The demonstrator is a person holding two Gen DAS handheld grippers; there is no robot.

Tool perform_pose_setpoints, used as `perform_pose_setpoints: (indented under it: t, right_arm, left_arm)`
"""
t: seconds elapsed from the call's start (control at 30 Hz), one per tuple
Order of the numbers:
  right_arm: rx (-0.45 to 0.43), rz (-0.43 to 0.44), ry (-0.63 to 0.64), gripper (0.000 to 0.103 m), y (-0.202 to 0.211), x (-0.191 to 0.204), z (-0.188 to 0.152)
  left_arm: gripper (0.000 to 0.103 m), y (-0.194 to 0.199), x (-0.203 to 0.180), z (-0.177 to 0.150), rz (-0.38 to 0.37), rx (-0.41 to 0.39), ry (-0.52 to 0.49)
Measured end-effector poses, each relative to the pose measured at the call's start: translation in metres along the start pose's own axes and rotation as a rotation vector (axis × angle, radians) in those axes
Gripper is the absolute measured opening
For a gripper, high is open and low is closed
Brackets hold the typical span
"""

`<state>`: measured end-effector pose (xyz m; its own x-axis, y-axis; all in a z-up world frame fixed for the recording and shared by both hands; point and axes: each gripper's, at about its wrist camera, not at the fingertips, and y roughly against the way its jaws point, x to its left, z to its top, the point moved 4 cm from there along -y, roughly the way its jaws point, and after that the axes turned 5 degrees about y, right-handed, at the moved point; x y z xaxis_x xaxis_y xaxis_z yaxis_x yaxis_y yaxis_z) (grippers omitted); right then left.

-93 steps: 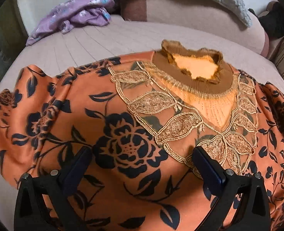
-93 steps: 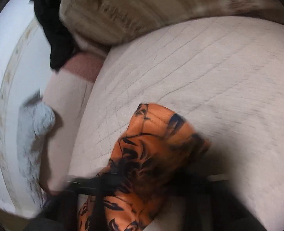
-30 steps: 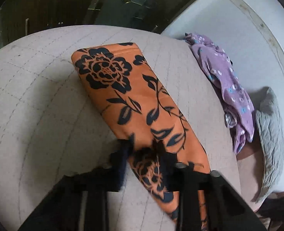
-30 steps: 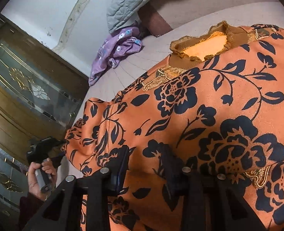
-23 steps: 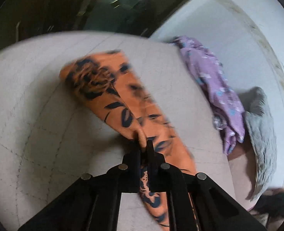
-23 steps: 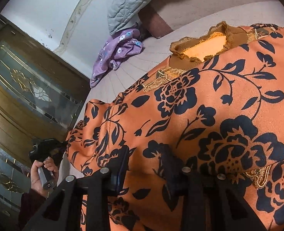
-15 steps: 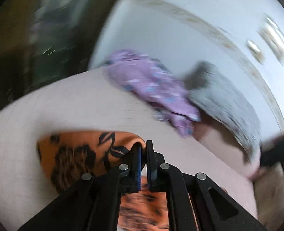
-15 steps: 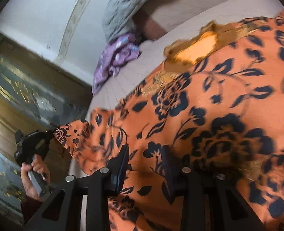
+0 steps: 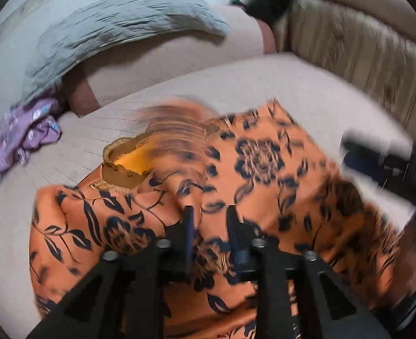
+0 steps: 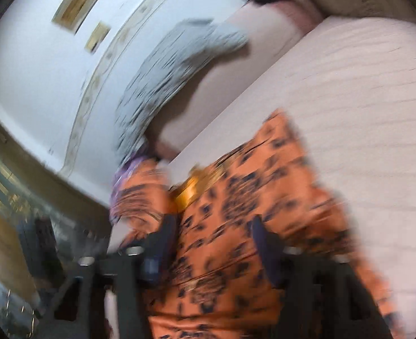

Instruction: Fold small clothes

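Note:
An orange top with black flowers (image 9: 264, 163) lies on the pale bed (image 9: 306, 84), its brown collar (image 9: 126, 166) toward the pillows. A sleeve is folded over the body at the left (image 9: 75, 217). My left gripper (image 9: 210, 226) hangs low over the folded cloth; its jaws are opening, the fabric shows in the gap and the pads do not press it. In the right wrist view my right gripper (image 10: 213, 240) is also opening, wide, above the orange top (image 10: 236, 212). The blurred dark shape at the right edge of the left wrist view looks like the right gripper (image 9: 377, 163).
A crumpled purple garment (image 9: 24, 135) lies at the far left of the bed. A grey quilted pillow (image 9: 117, 28) rests on a pink bolster (image 9: 179, 56) at the head. A striped beige cushion (image 9: 363, 56) is at the right. A dark glazed door (image 10: 15, 240) stands beyond the bed's left side.
My left gripper carried the pinched sleeve across onto the top's body, rolled over, and its jaws have parted. My right gripper's jaws have widened and it has swung away; both views are blurred.

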<state>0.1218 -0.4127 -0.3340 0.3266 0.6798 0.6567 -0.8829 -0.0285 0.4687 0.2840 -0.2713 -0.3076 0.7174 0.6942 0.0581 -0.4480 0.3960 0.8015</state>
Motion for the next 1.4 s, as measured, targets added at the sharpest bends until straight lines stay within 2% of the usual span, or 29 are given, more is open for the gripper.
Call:
perform_pose_setpoints:
  t: [0.1,0.13,0.17,0.2,0.27,0.33,0.43,0.47,0.57,0.63,0.73,0.77,0.8,0.83,0.9,1.0,1.1,1.13,1.17,1.27,1.3,1.4]
  right_arm:
    - [0.001,-0.008,-0.001,0.066,0.003,-0.003,0.006]
    - [0.01,-0.006,0.003,0.066,0.001,0.0,0.006]
    - [0.026,-0.002,0.013,0.066,-0.004,0.007,0.005]
    - [0.041,0.001,0.022,0.066,-0.009,0.013,0.004]
    - [0.092,-0.003,0.056,0.066,-0.027,0.03,0.0]
    - [0.131,-0.015,0.09,0.068,-0.045,0.043,-0.001]
    - [0.198,-0.102,0.079,0.071,-0.078,0.045,0.001]
    - [0.208,-0.133,0.042,0.07,-0.088,0.041,0.004]
    - [0.206,-0.169,-0.114,0.071,-0.107,0.023,0.003]
    - [0.215,-0.187,-0.142,0.072,-0.117,0.017,-0.001]
    - [0.223,-0.215,-0.094,0.072,-0.132,0.019,-0.006]
    - [0.22,-0.202,-0.07,0.061,-0.133,0.024,-0.006]
    - [0.234,-0.174,-0.049,0.021,-0.136,0.029,-0.007]
    - [0.255,-0.159,-0.024,0.011,-0.139,0.034,-0.007]
    - [0.208,-0.173,0.056,0.011,-0.129,0.047,-0.005]
    - [0.092,-0.191,0.167,0.011,-0.096,0.066,0.006]
    - [0.02,-0.226,0.187,0.011,-0.064,0.062,0.014]
    - [0.053,-0.235,0.168,0.011,-0.062,0.051,0.013]
    - [0.109,-0.237,0.145,0.015,-0.066,0.043,0.01]
    - [0.297,-0.294,0.018,0.017,-0.081,0.004,-0.002]
    - [0.3,-0.294,-0.019,0.018,-0.079,-0.004,-0.003]
    - [0.215,-0.285,-0.058,0.026,-0.059,-0.013,0.004]
  left_arm:
    - [0.046,0.018,0.033,-0.003,-0.008,-0.031,0.087]
    - [0.048,0.032,0.056,-0.001,-0.016,-0.067,0.153]
    - [0.055,0.042,0.085,-0.001,-0.013,-0.105,0.217]
    - [0.065,0.051,0.106,-0.001,0.001,-0.137,0.276]
    - [0.072,0.061,0.155,-0.003,0.069,-0.191,0.406]
    - [0.071,0.052,0.199,-0.015,0.143,-0.165,0.513]
    - [0.071,0.028,0.247,-0.044,0.21,-0.067,0.66]
    - [0.071,0.021,0.26,-0.053,0.219,-0.029,0.712]
    - [0.071,0.014,0.274,-0.067,0.2,-0.002,0.782]
    - [0.071,0.009,0.276,-0.071,0.214,0.024,0.787]
    - [0.071,-0.007,0.268,-0.075,0.239,0.094,0.748]
    - [0.071,-0.01,0.262,-0.076,0.235,0.109,0.741]
    - [0.071,-0.014,0.257,-0.077,0.228,0.123,0.732]
    - [0.071,-0.016,0.253,-0.077,0.226,0.13,0.725]
    - [0.071,-0.017,0.248,-0.077,0.243,0.137,0.705]
    - [0.071,-0.018,0.244,-0.077,0.262,0.148,0.683]
    - [0.071,-0.021,0.236,-0.079,0.271,0.168,0.655]
    - [0.071,-0.017,0.233,-0.08,0.274,0.172,0.645]
    - [0.071,-0.02,0.23,-0.08,0.28,0.178,0.629]
    - [0.071,-0.02,0.222,-0.078,0.31,0.192,0.576]
    - [0.071,-0.019,0.22,-0.078,0.319,0.193,0.558]
    - [0.071,-0.013,0.214,-0.078,0.333,0.19,0.535]
